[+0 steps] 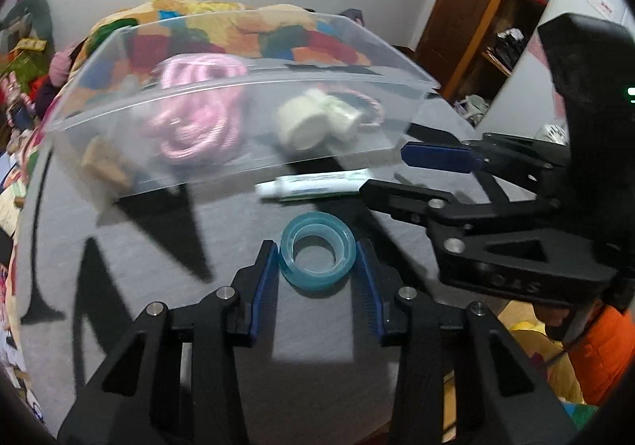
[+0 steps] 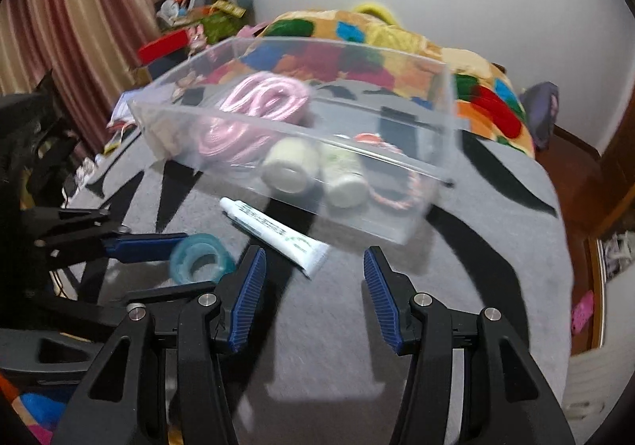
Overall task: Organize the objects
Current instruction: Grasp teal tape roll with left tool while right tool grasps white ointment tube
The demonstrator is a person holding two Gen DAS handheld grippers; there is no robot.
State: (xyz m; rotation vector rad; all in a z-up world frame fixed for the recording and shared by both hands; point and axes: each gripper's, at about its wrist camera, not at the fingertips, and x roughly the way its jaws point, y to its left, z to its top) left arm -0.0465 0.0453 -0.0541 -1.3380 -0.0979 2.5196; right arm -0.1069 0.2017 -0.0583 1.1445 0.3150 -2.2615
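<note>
My left claw is spread open with the teal tape roll lying flat between its two blue pads, close to both though I can't tell whether either one touches it yet. My right claw is open too and holds nothing; the toothpaste tube lies just ahead of its left finger, off the centre line, its flat crimped end nearest me. Beyond both claws sits the clear plastic bin, already holding a pink coiled cord, a pale roll and a small white bottle. The risk I see on the left: the roll lies flat on grey cloth, so if I close too high the pads could skate over its rim and pop it forward toward the tube. On the right, closing as I stand would catch only air or nudge the tube sideways. My two claws also sit very near each other, so a careless swing could knock them together.
</note>
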